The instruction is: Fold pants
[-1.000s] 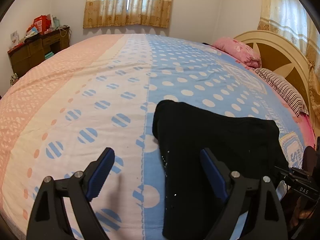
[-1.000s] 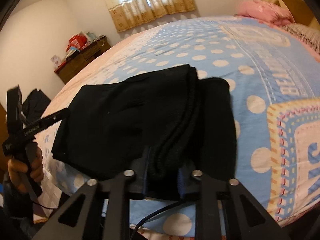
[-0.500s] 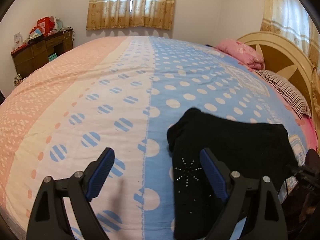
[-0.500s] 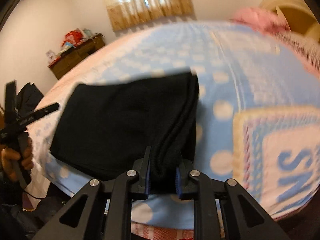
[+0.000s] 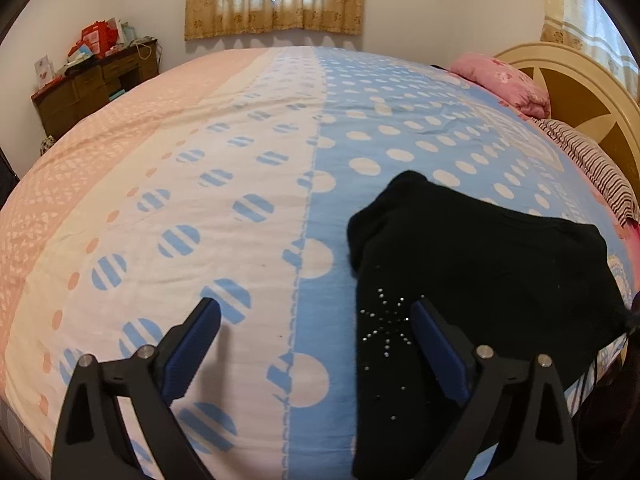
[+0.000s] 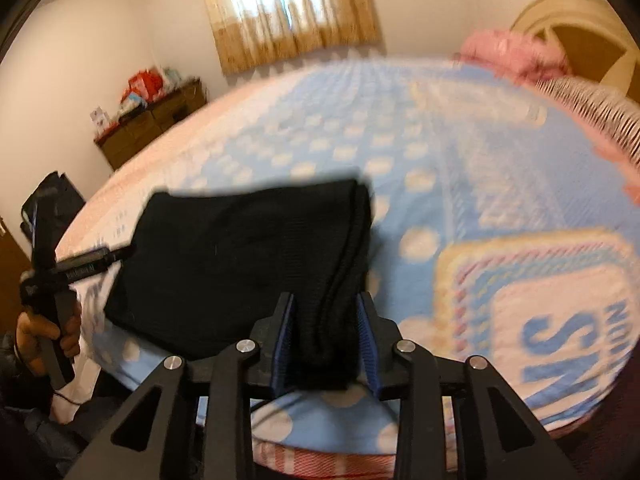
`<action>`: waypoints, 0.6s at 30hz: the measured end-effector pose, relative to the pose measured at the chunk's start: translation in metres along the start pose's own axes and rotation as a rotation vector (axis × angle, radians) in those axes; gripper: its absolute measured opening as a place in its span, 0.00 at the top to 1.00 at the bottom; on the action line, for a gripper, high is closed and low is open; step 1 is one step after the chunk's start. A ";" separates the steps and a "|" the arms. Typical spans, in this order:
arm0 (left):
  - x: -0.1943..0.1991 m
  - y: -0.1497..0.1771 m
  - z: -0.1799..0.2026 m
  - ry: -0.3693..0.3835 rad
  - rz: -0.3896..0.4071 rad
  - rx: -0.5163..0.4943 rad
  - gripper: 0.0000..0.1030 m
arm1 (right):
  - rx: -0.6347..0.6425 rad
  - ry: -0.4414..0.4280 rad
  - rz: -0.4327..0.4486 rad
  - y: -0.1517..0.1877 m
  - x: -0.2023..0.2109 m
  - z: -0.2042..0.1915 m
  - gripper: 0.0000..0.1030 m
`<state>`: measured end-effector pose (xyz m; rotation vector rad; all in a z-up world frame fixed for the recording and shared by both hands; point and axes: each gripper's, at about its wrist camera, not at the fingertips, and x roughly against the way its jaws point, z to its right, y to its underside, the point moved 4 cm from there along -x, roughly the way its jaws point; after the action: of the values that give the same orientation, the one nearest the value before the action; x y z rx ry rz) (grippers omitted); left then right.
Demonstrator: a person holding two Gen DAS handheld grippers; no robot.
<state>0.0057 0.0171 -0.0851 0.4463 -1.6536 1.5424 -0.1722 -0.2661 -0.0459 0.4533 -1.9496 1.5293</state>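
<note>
The folded black pants (image 5: 472,264) lie near the front right edge of the bed; a rhinestone star shows on the near part. My left gripper (image 5: 316,332) is open and empty, its right finger over the pants' near end. In the right wrist view my right gripper (image 6: 326,336) has its blue pads around the thick folded edge of the pants (image 6: 240,256), the jaws slightly parted but still touching the cloth. The left gripper (image 6: 48,248) shows there at the far left, held by a hand.
The bed (image 5: 224,184) has a pink, white and blue dotted cover. A pink pillow (image 5: 500,80), a striped pillow (image 5: 592,160) and a cream headboard (image 5: 580,88) are at the right. A wooden dresser (image 5: 92,80) with clutter stands by the far left wall.
The pants have slid right and toward the bed's edge. My right gripper's jaws have widened a little around the folded edge. The left gripper stays open.
</note>
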 end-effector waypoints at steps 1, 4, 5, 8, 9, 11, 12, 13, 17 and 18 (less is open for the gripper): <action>0.000 0.000 -0.001 -0.003 0.000 0.003 0.04 | 0.002 0.004 0.044 -0.008 0.009 -0.001 0.68; -0.004 0.002 0.001 -0.030 0.000 0.001 0.04 | 0.030 -0.050 0.101 -0.025 0.014 -0.017 0.68; -0.004 0.003 0.002 -0.038 -0.001 0.000 0.04 | 0.054 -0.072 0.105 -0.029 0.010 -0.030 0.68; -0.002 0.002 0.005 -0.063 -0.001 -0.017 0.04 | 0.109 -0.162 0.074 -0.036 -0.015 -0.070 0.68; -0.002 0.002 0.005 -0.067 -0.001 -0.024 0.04 | 0.132 -0.190 0.063 -0.040 -0.027 -0.086 0.68; 0.000 0.001 0.005 -0.074 -0.003 -0.036 0.04 | 0.177 -0.219 0.040 -0.045 -0.051 -0.114 0.68; 0.002 0.002 0.004 -0.079 -0.005 -0.044 0.04 | 0.185 -0.233 0.026 -0.047 -0.063 -0.125 0.68; 0.003 0.001 0.004 -0.086 -0.004 -0.052 0.04 | 0.184 -0.264 0.011 -0.050 -0.074 -0.138 0.68; 0.010 0.001 -0.003 -0.151 0.008 -0.083 0.04 | 0.172 -0.358 -0.054 -0.060 -0.121 -0.181 0.68; 0.011 0.001 -0.007 -0.168 0.009 -0.082 0.04 | 0.176 -0.371 -0.077 -0.060 -0.133 -0.191 0.68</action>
<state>0.0007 0.0265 -0.0778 0.5377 -1.8429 1.4703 0.0130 -0.1129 -0.0599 0.9343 -2.0455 1.6648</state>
